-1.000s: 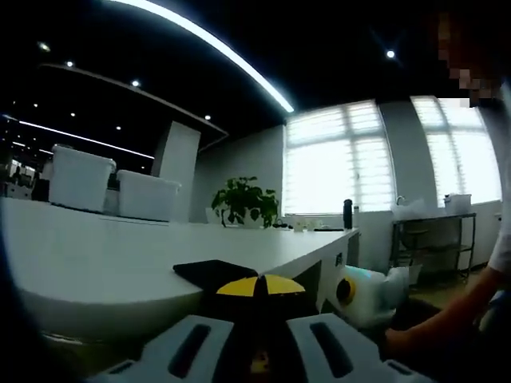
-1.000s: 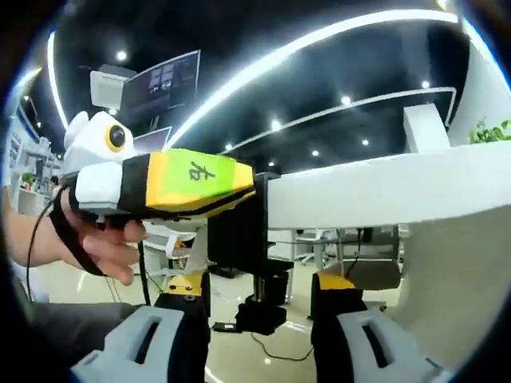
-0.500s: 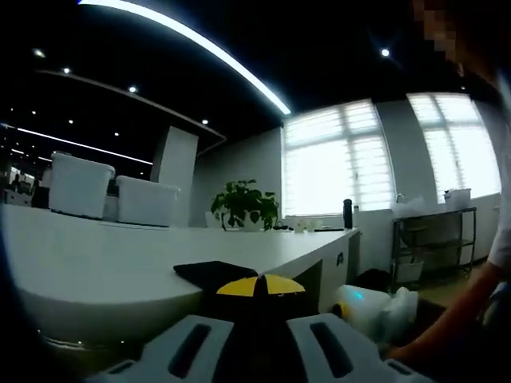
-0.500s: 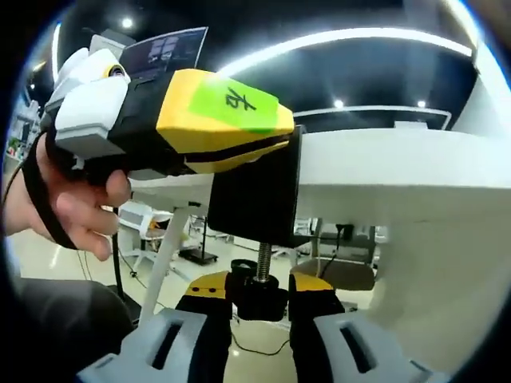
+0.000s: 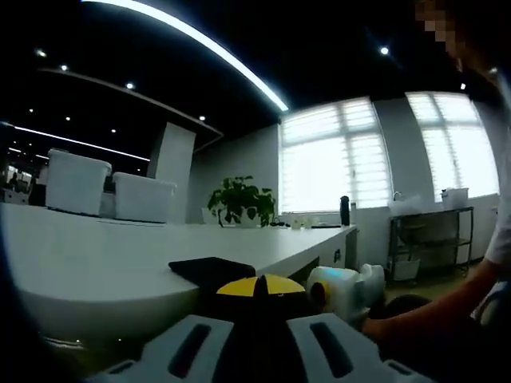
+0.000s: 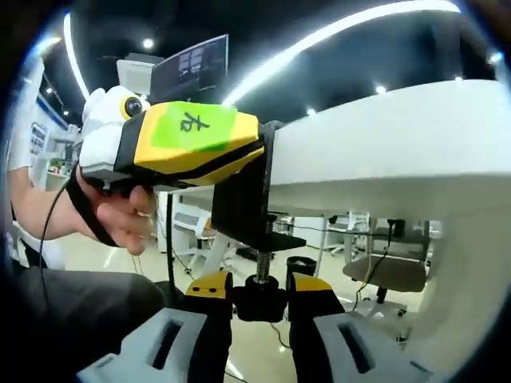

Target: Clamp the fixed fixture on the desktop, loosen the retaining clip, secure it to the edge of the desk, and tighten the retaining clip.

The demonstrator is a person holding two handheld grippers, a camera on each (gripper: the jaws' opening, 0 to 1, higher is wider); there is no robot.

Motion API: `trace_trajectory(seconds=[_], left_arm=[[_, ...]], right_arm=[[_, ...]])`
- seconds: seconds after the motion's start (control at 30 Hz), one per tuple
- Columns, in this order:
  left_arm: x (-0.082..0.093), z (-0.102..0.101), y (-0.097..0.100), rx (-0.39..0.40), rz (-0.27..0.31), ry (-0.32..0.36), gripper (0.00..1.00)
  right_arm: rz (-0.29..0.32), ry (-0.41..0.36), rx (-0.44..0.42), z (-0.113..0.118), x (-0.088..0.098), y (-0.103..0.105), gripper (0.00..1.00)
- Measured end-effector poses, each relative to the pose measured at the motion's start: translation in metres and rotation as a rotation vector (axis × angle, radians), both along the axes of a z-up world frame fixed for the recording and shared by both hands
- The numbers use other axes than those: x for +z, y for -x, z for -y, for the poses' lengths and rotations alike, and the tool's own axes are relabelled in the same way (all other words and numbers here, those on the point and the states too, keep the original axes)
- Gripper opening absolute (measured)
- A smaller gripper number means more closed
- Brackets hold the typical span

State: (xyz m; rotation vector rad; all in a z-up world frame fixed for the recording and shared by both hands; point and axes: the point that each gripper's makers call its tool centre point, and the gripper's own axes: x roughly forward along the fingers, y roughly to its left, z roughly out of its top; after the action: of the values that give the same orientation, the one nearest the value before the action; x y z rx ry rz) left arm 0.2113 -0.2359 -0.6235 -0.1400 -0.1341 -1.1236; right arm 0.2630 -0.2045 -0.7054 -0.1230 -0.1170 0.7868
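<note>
Since half a second earlier, my right gripper (image 6: 259,299) stayed pinched on the knob (image 6: 258,300) under the clamp (image 6: 243,203) at twelve o'clock, screw axis vertical; left gripper (image 6: 188,148) gripped its top at the desk (image 6: 383,152) edge.

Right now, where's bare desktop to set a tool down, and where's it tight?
Free: the white desktop between the black clamp plate and the two white bins, and on toward the plant. Crowded: the desk edge at the clamp, with the left tongs on top and the right tongs on the screw knob below.
</note>
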Motion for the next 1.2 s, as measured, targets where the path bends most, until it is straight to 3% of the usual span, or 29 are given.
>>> trace_trajectory(seconds=[0.17, 0.2, 0.43, 0.5, 0.6, 0.63, 0.7, 0.83, 1.0, 1.2], left_arm=[[-0.001, 0.000, 0.000, -0.006, -0.004, 0.001, 0.03], [-0.001, 0.000, 0.001, -0.006, -0.002, -0.001, 0.03], [-0.002, -0.001, 0.000, -0.009, 0.002, -0.001, 0.03], [-0.002, -0.002, -0.001, -0.005, 0.003, -0.001, 0.03], [-0.003, -0.003, -0.001, -0.002, 0.008, -0.002, 0.03], [-0.003, -0.003, -0.001, -0.001, 0.009, -0.003, 0.03], [-0.003, -0.003, -0.001, -0.001, 0.017, -0.006, 0.03], [-0.003, -0.003, -0.001, -0.001, 0.028, -0.010, 0.03], [-0.003, -0.002, -0.001, -0.009, 0.024, 0.004, 0.03], [-0.001, 0.006, 0.002, -0.007, 0.044, -0.006, 0.03]], right_arm=[[-0.040, -0.028, 0.100, -0.003, -0.001, 0.004, 0.25], [-0.018, -0.028, 0.114, -0.003, -0.001, 0.004, 0.25], [-0.033, -0.056, 0.105, -0.001, -0.007, 0.007, 0.26], [-0.029, -0.083, 0.072, 0.003, -0.007, 0.007, 0.28], [-0.061, -0.199, -0.011, 0.013, -0.005, 0.007, 0.35], [-0.075, -0.243, -0.064, 0.018, -0.004, 0.007, 0.36], [-0.076, -0.259, -0.148, 0.026, -0.005, 0.011, 0.38], [-0.024, -0.199, -0.323, 0.037, -0.005, 0.021, 0.38], [0.034, -0.184, -0.503, 0.043, 0.002, 0.025, 0.38], [0.020, -0.193, -0.540, 0.038, -0.001, 0.021, 0.36]])
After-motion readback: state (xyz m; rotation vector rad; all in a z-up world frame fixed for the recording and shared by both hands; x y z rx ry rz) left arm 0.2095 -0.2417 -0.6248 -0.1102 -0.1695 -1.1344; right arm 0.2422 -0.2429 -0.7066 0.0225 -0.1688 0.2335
